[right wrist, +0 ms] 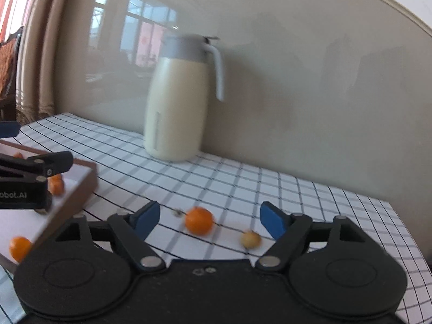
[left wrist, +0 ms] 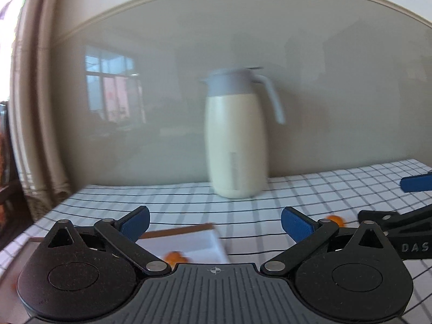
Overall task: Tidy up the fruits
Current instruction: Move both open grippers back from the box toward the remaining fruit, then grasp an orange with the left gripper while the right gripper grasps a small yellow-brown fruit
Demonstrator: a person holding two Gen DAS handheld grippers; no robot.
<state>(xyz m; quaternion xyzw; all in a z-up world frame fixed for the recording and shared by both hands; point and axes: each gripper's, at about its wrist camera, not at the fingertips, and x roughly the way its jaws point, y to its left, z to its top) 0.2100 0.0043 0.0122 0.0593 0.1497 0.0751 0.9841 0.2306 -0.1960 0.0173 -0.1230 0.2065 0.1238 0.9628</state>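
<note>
My right gripper (right wrist: 210, 220) is open and empty, just above the checked tablecloth. An orange tangerine (right wrist: 199, 220) lies between its blue fingers, and a small pale yellow fruit (right wrist: 251, 239) lies nearer the right finger. A white tray with a brown rim (right wrist: 81, 189) sits to the left and holds several tangerines (right wrist: 56, 184). My left gripper (left wrist: 214, 220) is open and empty above that tray (left wrist: 208, 240), with one tangerine (left wrist: 174, 257) showing below it. The left gripper also shows in the right wrist view (right wrist: 35, 145). Another tangerine (left wrist: 334, 220) peeks from behind the left gripper's right finger.
A cream thermos jug with a grey lid and handle (left wrist: 236, 135) stands at the back against the glossy wall; it also shows in the right wrist view (right wrist: 178, 100). Curtains (left wrist: 35, 81) hang at the left. The table's right edge (right wrist: 413, 243) is near.
</note>
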